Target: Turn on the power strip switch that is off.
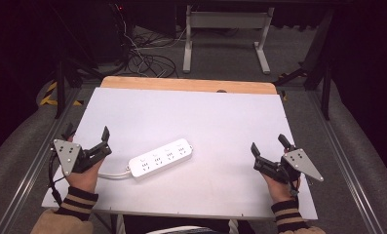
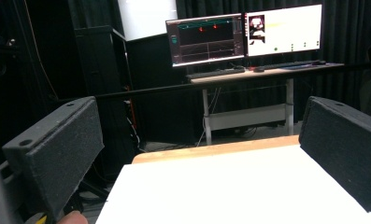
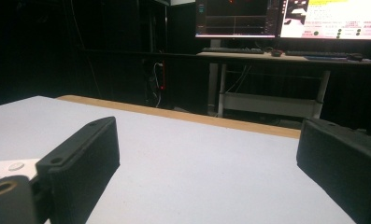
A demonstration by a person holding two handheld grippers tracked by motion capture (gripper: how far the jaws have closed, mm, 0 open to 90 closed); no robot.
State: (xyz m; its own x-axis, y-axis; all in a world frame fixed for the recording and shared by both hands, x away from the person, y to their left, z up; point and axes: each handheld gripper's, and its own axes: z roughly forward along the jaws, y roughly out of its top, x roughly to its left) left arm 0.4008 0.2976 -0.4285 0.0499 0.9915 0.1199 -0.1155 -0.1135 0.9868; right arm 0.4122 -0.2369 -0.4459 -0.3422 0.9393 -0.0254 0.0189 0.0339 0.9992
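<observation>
Power strip: lies flat on the white table, between the two grippers, cord trailing toward the left one.
Left gripper: jaws spread wide, holding nothing, just beside the strip's cord end.
Right gripper: jaws apart, holding nothing, well apart from the strip.

Left monitor: coloured graph traces are shown; no characters can be read
Right monitor: dark rows and dots are shown on a pale screen; too small to be read
Power strip: socket slots are seen; no brand or marking can be read
Gripper plates: screw holes are seen; nothing is printed
</observation>
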